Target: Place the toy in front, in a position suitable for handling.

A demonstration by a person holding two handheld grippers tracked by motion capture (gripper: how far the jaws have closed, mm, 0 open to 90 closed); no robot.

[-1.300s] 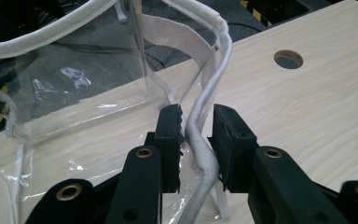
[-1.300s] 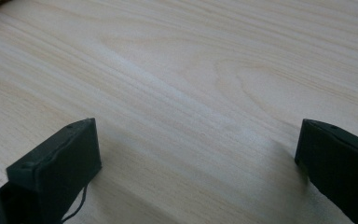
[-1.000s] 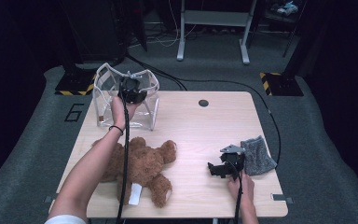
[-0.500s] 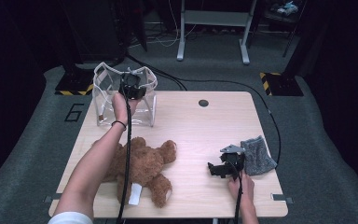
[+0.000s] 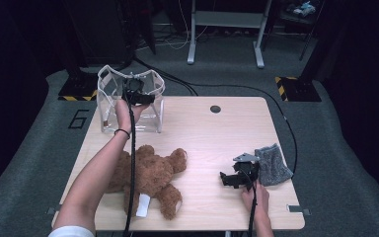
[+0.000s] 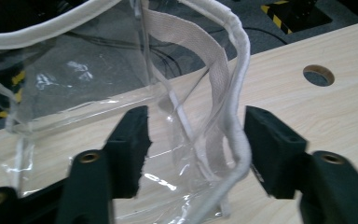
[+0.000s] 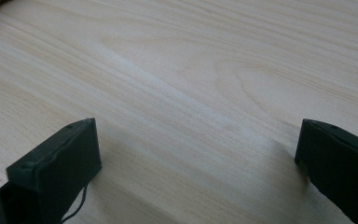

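Clear bag rim is seen between just-opened left gripper jaws, unheld; collapse is risked; right gripper is spread wide

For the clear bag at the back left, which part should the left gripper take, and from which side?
Judging by its shape, the white-trimmed top rim of the clear bag, from above. The walls are thin, slack film; the bound rim and strap give an edge to pinch. The left gripper, whose jaws have just been opening, already straddles that rim, pads apart from it.
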